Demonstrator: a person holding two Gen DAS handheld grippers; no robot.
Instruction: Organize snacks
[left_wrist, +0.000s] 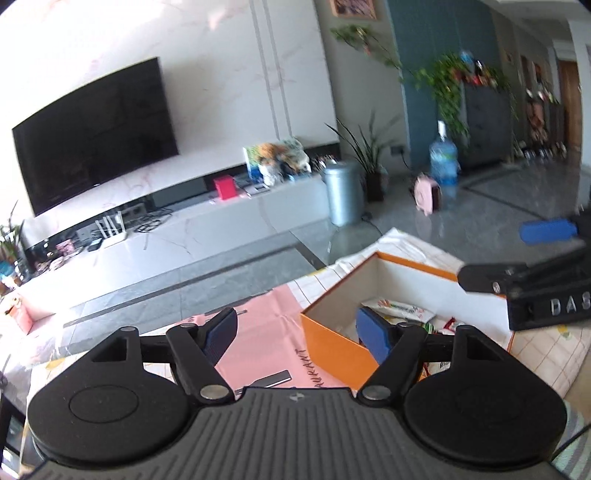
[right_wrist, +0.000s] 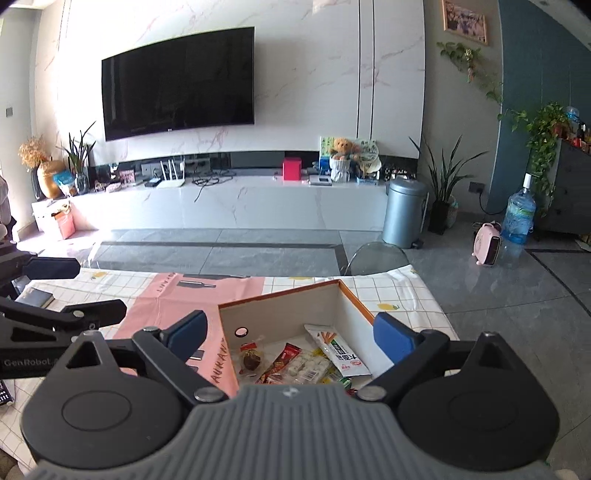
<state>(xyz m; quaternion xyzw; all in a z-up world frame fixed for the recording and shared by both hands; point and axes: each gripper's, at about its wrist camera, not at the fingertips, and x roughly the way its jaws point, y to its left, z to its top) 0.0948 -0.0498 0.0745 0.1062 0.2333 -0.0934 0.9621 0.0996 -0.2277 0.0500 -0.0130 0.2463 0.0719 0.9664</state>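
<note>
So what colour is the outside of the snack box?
Orange outside, white inside; the box shows it best in the left wrist view.

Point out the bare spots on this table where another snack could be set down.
Free: the pink mat left of the orange box, and the checked cloth beyond the box's right wall. Crowded: the box floor, littered with snack packets. Both the left gripper and right gripper are open, empty.

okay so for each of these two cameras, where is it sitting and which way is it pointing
Left wrist: sits on the left gripper, looking forward over the orange box toward the TV; its own open fingers show, with the right gripper at right.
Right wrist: sits on the right gripper, looking down into the orange box of snacks; its own open fingers show, with the left gripper at left.
Shared: box, pink tablecloth, TV, bin.
</note>
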